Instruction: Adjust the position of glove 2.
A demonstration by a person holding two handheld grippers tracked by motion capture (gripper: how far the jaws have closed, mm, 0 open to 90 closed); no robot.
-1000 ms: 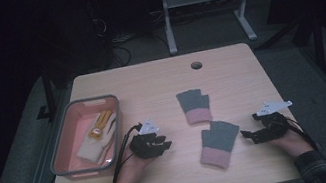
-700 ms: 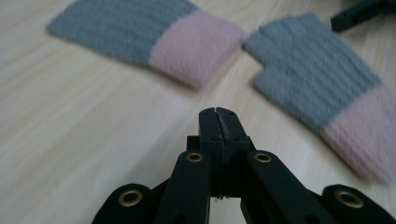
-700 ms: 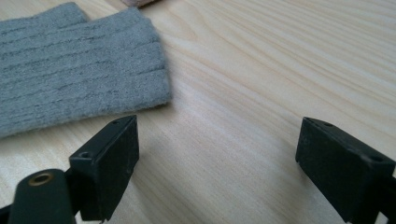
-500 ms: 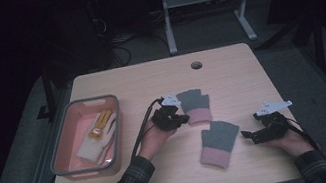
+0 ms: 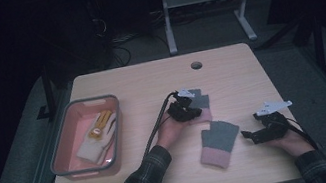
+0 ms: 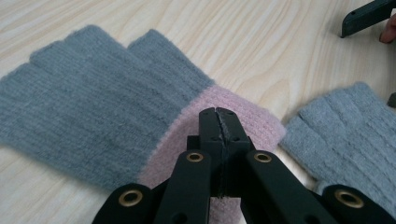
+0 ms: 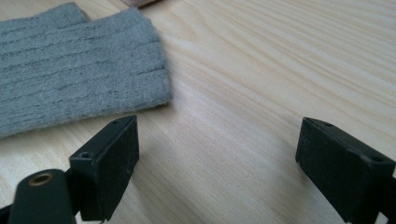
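Two fingerless gloves, grey with pink cuffs, lie on the wooden table [image 5: 139, 83]. The far glove [image 5: 200, 100] [image 6: 84, 102] lies mid-table, the near glove [image 5: 219, 140] [image 6: 350, 135] [image 7: 70, 93] in front of it and a little to the right. My left gripper [image 5: 191, 112] [image 6: 217, 114] is shut, its tips over the far glove's pink cuff. No fabric shows between the jaws. My right gripper [image 5: 250, 135] [image 7: 219, 135] rests on the table just right of the near glove, open wide, with bare wood between its fingers.
A pink tray [image 5: 61, 145] with a grey rim stands at the left. It holds a white glove [image 5: 90, 146] and a yellow item [image 5: 100, 123]. A round cable hole [image 5: 196, 65] lies near the table's far edge. One jaw of the right gripper [image 6: 369, 14] shows past the gloves.
My left gripper has moved from beside the tray, forward and to the right, onto the far glove's cuff. The right gripper has stayed put.
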